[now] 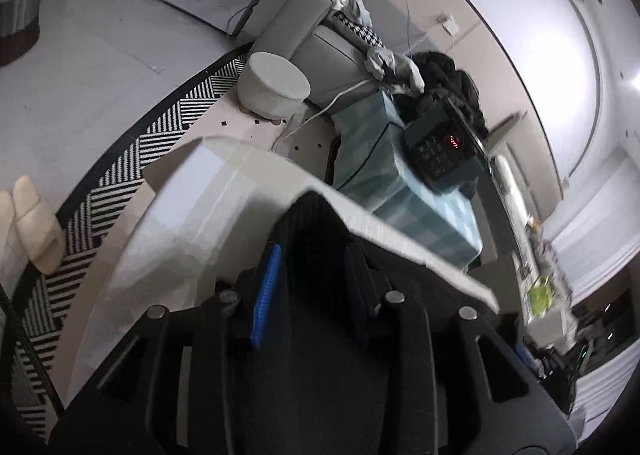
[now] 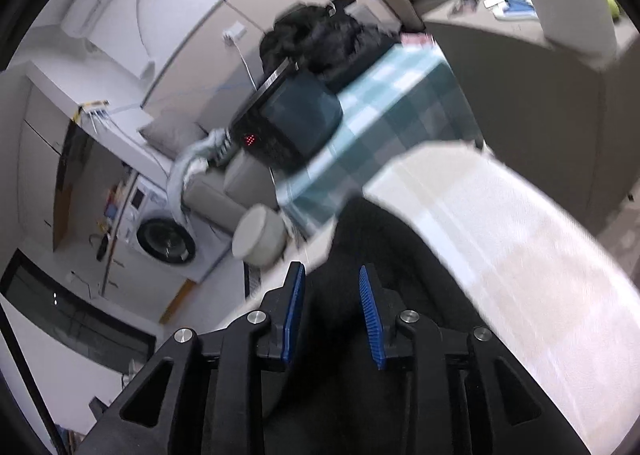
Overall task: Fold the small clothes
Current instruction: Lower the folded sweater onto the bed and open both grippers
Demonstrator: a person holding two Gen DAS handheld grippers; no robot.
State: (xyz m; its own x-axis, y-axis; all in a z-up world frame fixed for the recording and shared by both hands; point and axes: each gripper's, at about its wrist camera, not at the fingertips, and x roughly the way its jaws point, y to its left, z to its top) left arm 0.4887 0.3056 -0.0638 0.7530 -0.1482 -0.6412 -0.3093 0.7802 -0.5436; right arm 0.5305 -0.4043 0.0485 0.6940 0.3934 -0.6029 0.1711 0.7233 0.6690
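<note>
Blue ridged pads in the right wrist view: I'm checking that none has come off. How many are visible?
2: one pad on the finger at picture left, another pad on the finger at picture right, with dark cloth between them. None seems hidden.

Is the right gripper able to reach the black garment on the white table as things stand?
Probably yes. The black garment already lies between the right gripper's blue-padded jaws on the white table, and nothing stands in the way. Whether the pads press on it is unclear.
</note>
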